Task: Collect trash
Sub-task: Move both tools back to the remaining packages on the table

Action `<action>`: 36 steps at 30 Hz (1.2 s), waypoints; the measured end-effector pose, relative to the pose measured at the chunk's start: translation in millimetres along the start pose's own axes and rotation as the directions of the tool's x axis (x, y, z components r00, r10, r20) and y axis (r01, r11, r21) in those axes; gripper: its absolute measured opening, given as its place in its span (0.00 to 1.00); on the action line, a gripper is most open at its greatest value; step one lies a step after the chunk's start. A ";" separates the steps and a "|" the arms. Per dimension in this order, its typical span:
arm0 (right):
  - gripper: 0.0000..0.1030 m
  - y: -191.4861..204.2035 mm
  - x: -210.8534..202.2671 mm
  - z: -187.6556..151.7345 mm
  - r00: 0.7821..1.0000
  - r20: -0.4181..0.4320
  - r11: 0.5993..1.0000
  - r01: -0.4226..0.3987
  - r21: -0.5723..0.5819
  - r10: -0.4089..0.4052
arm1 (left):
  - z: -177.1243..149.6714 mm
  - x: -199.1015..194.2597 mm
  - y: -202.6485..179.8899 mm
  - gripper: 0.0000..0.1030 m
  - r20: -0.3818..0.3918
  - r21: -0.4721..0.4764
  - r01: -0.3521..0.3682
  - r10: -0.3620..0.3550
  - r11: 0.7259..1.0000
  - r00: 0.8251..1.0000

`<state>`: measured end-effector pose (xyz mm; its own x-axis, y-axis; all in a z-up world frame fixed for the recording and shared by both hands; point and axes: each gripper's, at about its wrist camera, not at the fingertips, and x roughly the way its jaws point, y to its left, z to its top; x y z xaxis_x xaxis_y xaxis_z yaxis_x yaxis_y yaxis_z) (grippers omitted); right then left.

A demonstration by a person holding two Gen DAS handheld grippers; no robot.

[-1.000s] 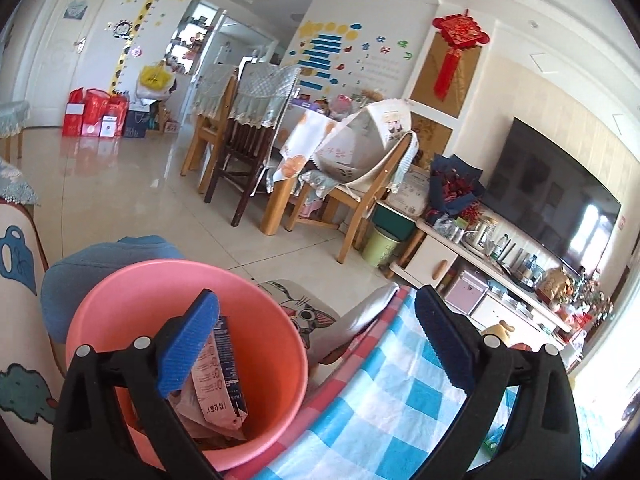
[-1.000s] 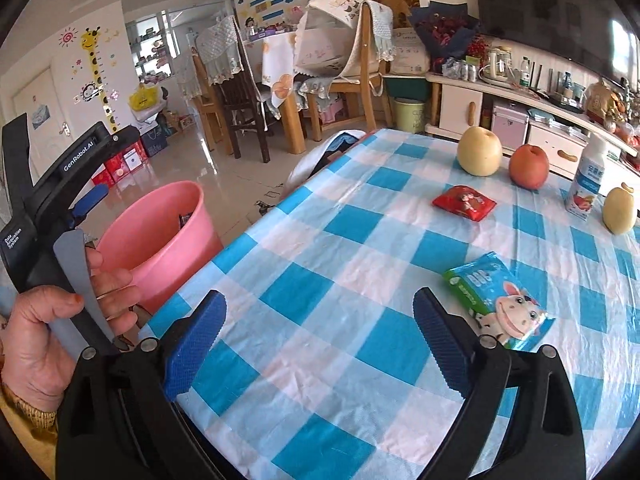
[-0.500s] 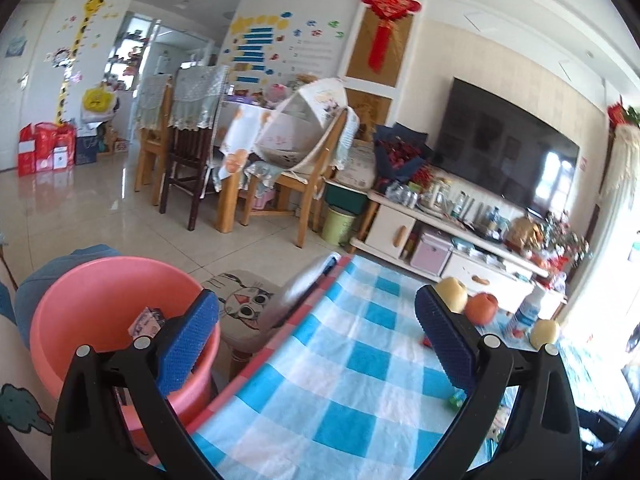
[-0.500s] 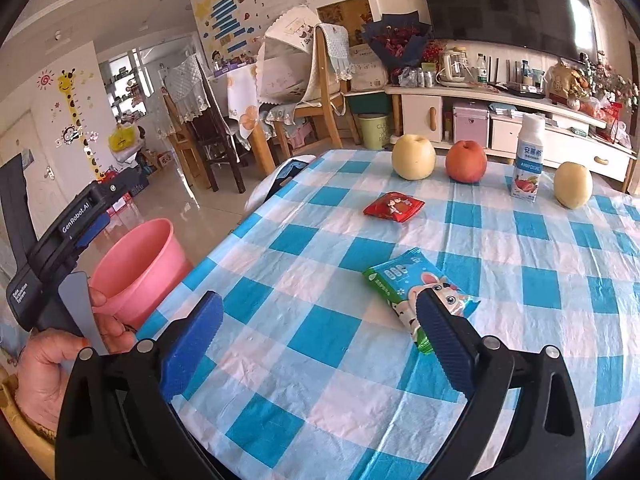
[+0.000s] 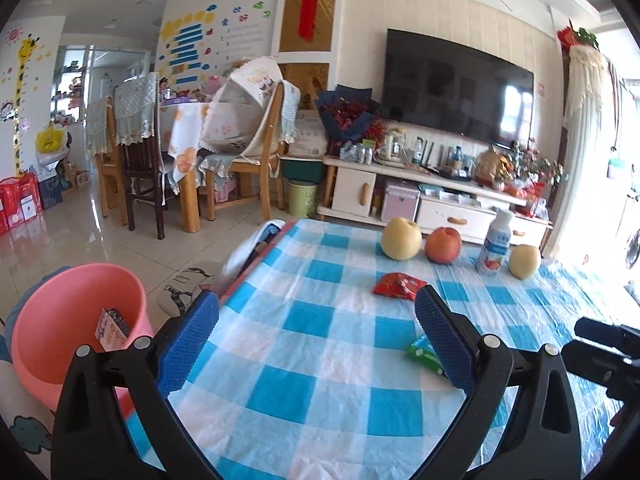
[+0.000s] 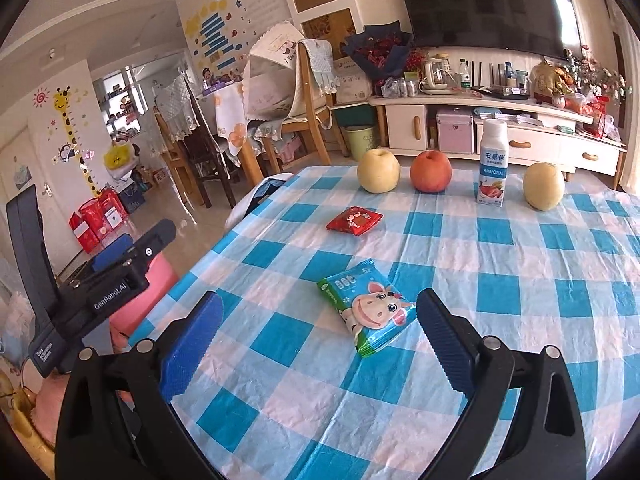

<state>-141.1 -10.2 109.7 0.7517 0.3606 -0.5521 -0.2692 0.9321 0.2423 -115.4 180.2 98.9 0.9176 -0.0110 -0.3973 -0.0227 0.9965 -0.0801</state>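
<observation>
A pink bin stands on the floor left of the table, with a small carton inside; it also shows in the right wrist view. A red snack packet and a green-blue wrapper with a cartoon cow lie on the checked tablecloth. The red packet and part of the green wrapper show in the left wrist view. My left gripper is open and empty over the table's left edge. My right gripper is open and empty, just short of the green wrapper.
Two pears, a red apple and a yogurt bottle stand in a row at the table's far side. Dining chairs, a green bin and a TV cabinet lie beyond.
My left gripper has swung right from above the pink bin to over the table. My right gripper has moved forward and right toward the green wrapper. Both stay open.
</observation>
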 end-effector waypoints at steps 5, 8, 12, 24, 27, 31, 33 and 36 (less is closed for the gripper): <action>0.93 -10.3 -7.5 1.2 1.000 0.014 1.000 0.017 -0.012 -0.017 | -6.7 5.6 -21.4 0.96 -0.040 0.011 0.029 -0.029 1.000 0.999; 0.93 -18.1 -9.6 1.9 1.000 0.015 1.000 0.019 -0.003 -0.019 | -11.8 8.4 -33.9 0.96 -0.058 0.031 0.041 -0.039 0.999 0.998; 0.93 -27.8 -10.9 3.1 0.999 0.014 0.999 0.036 0.001 -0.036 | -16.7 13.5 -48.1 0.96 -0.093 0.042 0.058 -0.053 0.997 0.994; 0.93 -51.8 -3.8 5.9 0.995 -0.007 0.995 0.097 0.000 -0.097 | -24.6 25.6 -71.6 0.96 -0.135 0.038 0.071 -0.065 0.997 0.989; 0.93 -55.7 7.3 6.1 0.995 -0.042 0.996 0.091 -0.009 -0.091 | -25.0 30.8 -74.1 0.96 -0.148 0.044 0.078 -0.071 0.996 0.986; 0.93 -59.3 29.8 3.9 0.992 -0.117 0.998 0.053 -0.013 -0.054 | -22.6 39.0 -70.2 0.96 -0.166 0.033 0.076 -0.069 0.997 0.984; 0.93 -60.2 44.3 1.3 0.986 -0.162 0.999 0.029 -0.013 -0.031 | -20.4 42.9 -65.7 0.96 -0.177 0.021 0.072 -0.067 0.997 0.982; 0.93 -56.3 63.7 -2.2 0.978 -0.208 0.999 0.007 -0.038 -0.015 | -17.4 50.1 -58.8 0.96 -0.190 0.025 0.048 -0.042 0.999 0.981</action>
<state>-79.4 -39.6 59.1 0.6143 0.3455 -0.7094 -0.2863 0.9354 0.2077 -75.0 119.5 67.8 0.8257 -0.0684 -0.5599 0.0311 0.9966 -0.0760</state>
